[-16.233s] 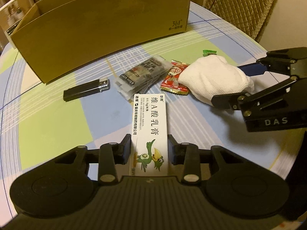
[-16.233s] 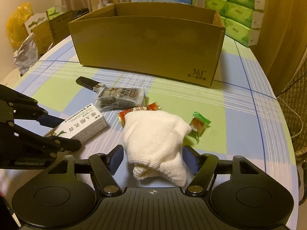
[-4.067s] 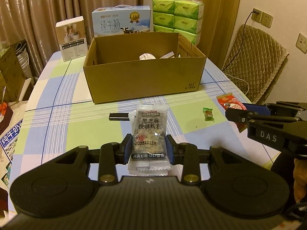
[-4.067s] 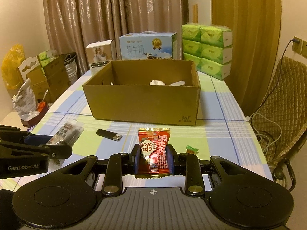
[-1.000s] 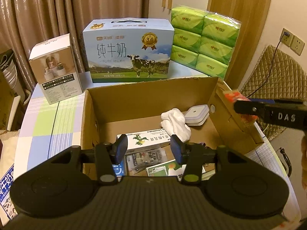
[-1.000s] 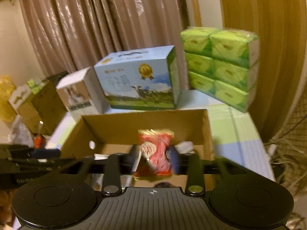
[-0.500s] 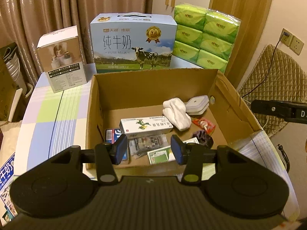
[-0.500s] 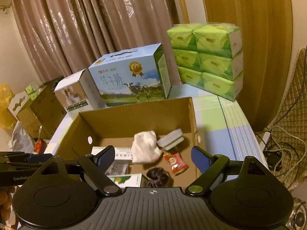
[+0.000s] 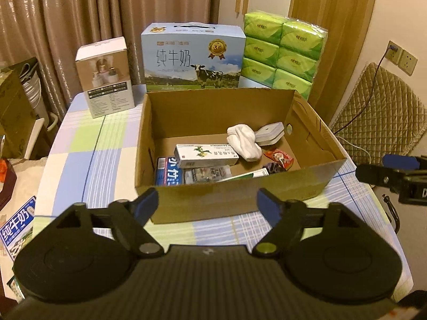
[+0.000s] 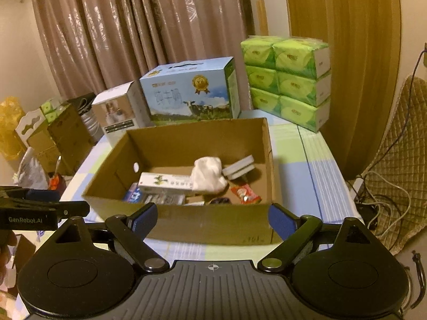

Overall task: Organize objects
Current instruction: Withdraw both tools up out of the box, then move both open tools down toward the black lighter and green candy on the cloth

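On the checked table (image 9: 80,144), a cardboard box (image 9: 226,202) is seen standing open, and every place below is given from it. Inside it, near the middle of the floor, a white ointment carton (image 9: 206,155) is laid lengthwise; touching that carton's right end, a white sock (image 9: 244,142) is bunched, and just behind the sock, toward the right wall, a flat white case (image 9: 269,134) is set. In front of the sock, a red snack packet (image 9: 279,157) is lying on the floor, with a dark crumpled item beside it that cannot be identified. At the box's front left, a blue packet (image 9: 169,172) is found, and next to it a clear sesame packet (image 9: 206,173) is laid flat. Behind the box, a milk carton (image 9: 193,57) is placed, with a small white box (image 9: 104,76) to its left and stacked green tissue packs (image 9: 283,50) to its right. Short of the box's near wall, the left gripper (image 9: 208,204) is held with its jaws spread wide and nothing between them. In the right wrist view, the right gripper (image 10: 212,218) is likewise held before the near wall, jaws spread and bare. Off the box's right corner, the right gripper's fingers (image 9: 387,169) are seen from the side in the left view; off its left corner, the left gripper's fingers (image 10: 42,202) are seen in the right view.
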Motion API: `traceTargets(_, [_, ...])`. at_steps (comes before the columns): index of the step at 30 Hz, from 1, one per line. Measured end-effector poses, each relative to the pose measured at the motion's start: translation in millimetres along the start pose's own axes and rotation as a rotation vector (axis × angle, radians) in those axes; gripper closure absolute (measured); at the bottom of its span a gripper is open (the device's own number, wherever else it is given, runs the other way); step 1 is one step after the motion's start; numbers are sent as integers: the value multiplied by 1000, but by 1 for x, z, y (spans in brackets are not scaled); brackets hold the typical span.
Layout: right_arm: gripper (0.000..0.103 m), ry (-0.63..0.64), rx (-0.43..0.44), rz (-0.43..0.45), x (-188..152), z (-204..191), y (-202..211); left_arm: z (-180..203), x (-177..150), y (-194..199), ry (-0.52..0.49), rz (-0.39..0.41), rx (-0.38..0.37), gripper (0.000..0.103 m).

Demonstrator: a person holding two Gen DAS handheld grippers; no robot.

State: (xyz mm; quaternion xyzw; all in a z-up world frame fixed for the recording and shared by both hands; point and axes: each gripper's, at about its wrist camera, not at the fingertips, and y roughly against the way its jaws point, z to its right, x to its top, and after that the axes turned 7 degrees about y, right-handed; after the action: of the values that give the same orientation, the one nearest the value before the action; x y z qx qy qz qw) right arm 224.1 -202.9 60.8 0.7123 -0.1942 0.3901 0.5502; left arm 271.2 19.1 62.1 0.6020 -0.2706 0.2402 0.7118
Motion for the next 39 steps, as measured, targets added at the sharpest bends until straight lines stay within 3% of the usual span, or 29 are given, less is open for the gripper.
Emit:
traceTargets(5, [13,4,-9,6,-18,-13,21,-2,-17,23,14,7,11,9])
traceTargets(13, [7,-42,0,-7,-44,-25,50,-4,-44,56,35,26,17,1])
traceTargets(27, [2,-49,-55,-46,-101,-26,84,-23,-99,91,128,21,31,1])
traceTargets(39, [2,-65,-80,-65,-131,-16,95,-28,-130,88,143,-23,65,1])
